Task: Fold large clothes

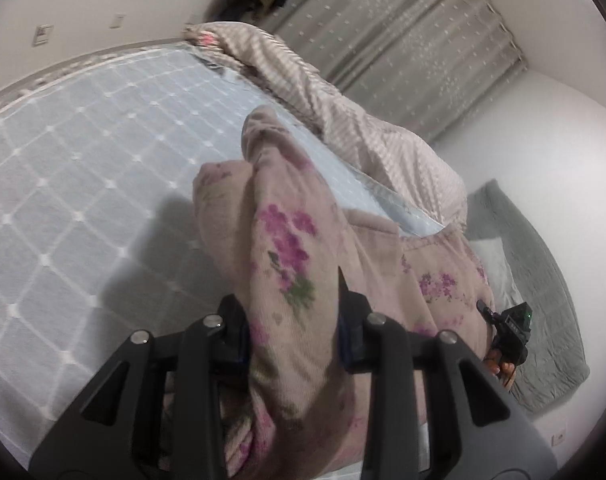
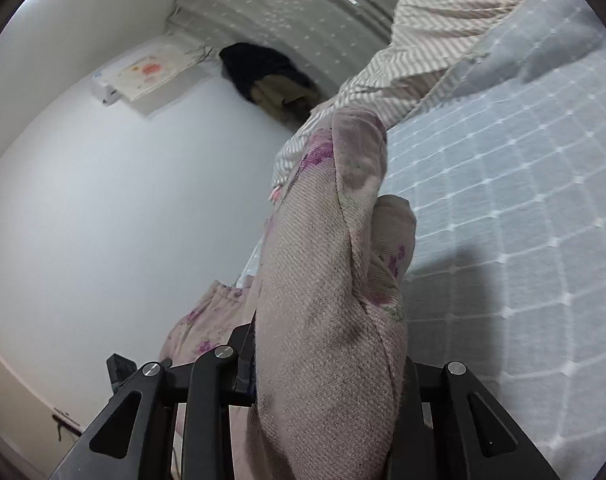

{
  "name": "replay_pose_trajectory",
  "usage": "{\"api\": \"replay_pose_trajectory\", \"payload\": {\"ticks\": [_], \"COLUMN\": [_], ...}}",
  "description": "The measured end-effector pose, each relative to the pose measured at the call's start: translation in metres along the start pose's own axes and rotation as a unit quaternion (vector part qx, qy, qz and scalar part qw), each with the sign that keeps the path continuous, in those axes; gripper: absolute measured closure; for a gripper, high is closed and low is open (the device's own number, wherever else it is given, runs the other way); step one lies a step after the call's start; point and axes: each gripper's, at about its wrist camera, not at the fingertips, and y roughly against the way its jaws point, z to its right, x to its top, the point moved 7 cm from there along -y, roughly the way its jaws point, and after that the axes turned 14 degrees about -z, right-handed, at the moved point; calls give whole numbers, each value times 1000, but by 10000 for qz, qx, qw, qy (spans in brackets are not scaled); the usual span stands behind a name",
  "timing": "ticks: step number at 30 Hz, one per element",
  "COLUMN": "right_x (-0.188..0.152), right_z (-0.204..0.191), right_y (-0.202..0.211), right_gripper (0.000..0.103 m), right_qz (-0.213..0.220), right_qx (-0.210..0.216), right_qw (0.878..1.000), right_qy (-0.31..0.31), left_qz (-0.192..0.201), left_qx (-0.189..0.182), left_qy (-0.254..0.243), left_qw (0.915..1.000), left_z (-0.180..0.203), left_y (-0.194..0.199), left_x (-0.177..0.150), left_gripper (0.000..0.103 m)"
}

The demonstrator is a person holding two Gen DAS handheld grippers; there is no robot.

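The pink floral garment (image 1: 291, 264) hangs bunched above the quilted bed (image 1: 83, 168), pinched by the left claw (image 1: 293, 320) and right claw (image 2: 327, 360). A striped blanket (image 1: 343, 108) lies at the far side.

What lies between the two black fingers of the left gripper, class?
A thick bunched fold of the pink floral knitted garment fills the gap between the left gripper fingers, which are clamped on it above the pale blue quilted mattress. The left wrist view shows this.
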Motion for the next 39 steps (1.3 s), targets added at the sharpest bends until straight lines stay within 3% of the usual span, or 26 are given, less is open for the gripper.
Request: {"api": "replay_pose_trajectory", "payload": {"ticks": [3,6,8,10,13,19,25,33,37,39], "right_x": [0,-8,-15,-18,-17,-20,-59,-125,-157,-169], "right_z": [21,64,85,94,98,59,19,-6,-12,-17], "right_y": [-44,-81,-82,-79,-52,-1,29,28,16,13], "right_gripper": [62,59,59,46,43,34,23,18,18,18], "right_qz": [-464,-1010,-1058,-1071,-795,-440,-316,-612,-932,-925], "right_qx": [-624,-1584,-1988,-1813,-1944,-2149,-2625,-2963,-2837,-2966], "right_qw": [9968,9803,9716,9740,9743,9747,9643,9525,9534,9485], "right_qy": [-201,-607,-729,-833,-818,-422,176,347,426,617], "left_qz": [-199,-591,-530,-437,-332,-217,-401,-381,-411,-464], "left_qx": [396,1057,937,944,1110,1853,2506,2827,2738,2826], "left_qy": [586,1214,1228,1135,880,468,-57,-44,-3,-162], "left_qw": [9973,9852,9866,9881,9894,9813,9672,9584,9609,9580], "left_z": [-57,-109,-115,-106,-83,-26,31,87,114,127], "left_y": [-16,-38,-42,-40,-34,-28,-33,-45,-56,-64], "left_x": [-11,-31,-37,-39,-34,-42,-83,-150,-187,-199], "left_gripper": [49,41,38,24,19,5,2,2,2,2]}}
